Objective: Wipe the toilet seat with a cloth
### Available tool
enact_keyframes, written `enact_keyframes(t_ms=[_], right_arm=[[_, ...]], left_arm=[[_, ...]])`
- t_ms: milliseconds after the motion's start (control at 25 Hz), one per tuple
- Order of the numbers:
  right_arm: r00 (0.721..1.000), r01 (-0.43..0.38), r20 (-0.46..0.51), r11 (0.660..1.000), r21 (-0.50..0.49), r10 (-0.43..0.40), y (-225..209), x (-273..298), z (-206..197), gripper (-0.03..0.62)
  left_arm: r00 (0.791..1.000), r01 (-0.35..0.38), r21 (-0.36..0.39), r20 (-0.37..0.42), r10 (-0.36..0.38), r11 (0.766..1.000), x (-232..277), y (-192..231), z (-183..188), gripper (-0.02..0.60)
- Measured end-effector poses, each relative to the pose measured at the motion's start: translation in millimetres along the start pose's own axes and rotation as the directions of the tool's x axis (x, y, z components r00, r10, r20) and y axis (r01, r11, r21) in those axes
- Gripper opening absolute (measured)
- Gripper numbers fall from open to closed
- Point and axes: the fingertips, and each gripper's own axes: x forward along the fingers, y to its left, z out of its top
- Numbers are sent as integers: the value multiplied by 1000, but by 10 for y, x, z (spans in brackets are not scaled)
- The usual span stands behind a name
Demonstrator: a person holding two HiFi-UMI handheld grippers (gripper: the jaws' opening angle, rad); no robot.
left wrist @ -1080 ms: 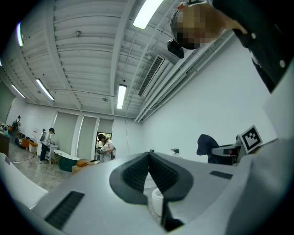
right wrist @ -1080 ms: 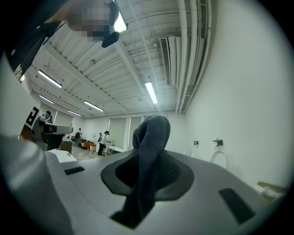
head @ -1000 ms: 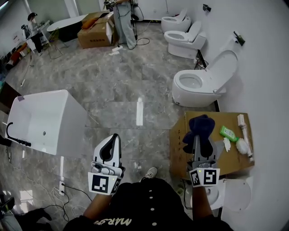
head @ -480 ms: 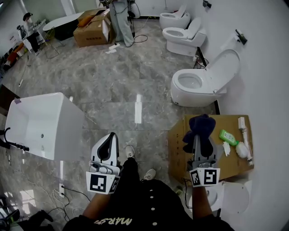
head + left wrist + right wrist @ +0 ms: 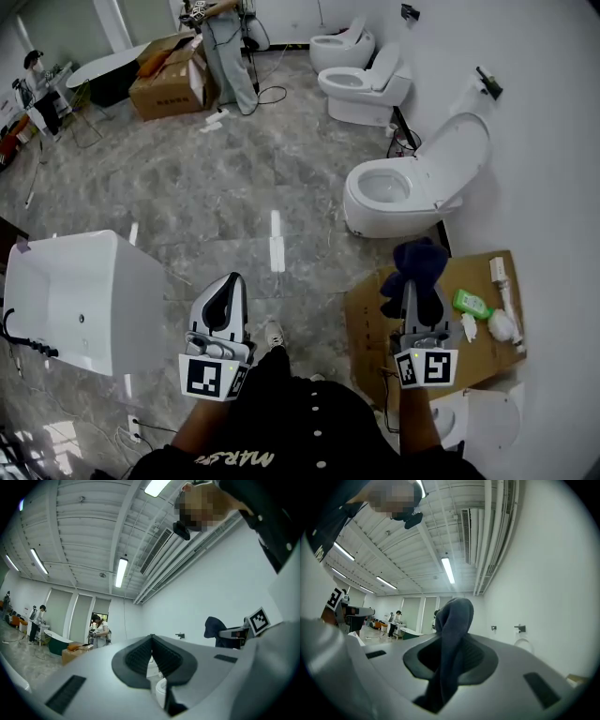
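right gripper [image 5: 419, 289]: jaws clamping dark cloth [image 5: 418, 261]
left gripper [image 5: 228, 289]: jaws sitting together, empty
risk: bunched cloth probably slipping out when dragging on toilet seat [image 5: 360, 193]

Our black top [image 5: 281, 427] has white buttons [image 5: 314, 431]; left gripper [image 5: 228, 289] and right gripper [image 5: 411, 291] pale grey, black-padded, marker-cubed.

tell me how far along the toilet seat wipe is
Done: the right gripper is shut on the dark cloth. In hand: the cloth is held up in the air, short of the open toilet. Left: all the wiping; the cloth is not yet on the seat. The left gripper is shut and empty.
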Motion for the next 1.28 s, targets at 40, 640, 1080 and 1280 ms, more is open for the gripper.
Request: enact_keyframes(t_ms=[40,640,1080,1280], right_arm=[[1000,6,3,1000,-2,-6,2,98,5,74],[995,102,2,995,-7,-102,190,1254,-139,74],[969,245,-25,969,-24,-246,-20,1400,-281,74],[958,284,-41,959,-23,-284,-185,1491,-431,74]], left_arm=[[1000,3,-3,1,-3,1000,91,72,-7,11],[997,73,-16,-7,-73,997,1127,1042,-161,11],[982,185,-45,-35,-187,982,1680,1208,-417,11],[971,228,-58,-61,-231,972,1953,1100,-584,11]])
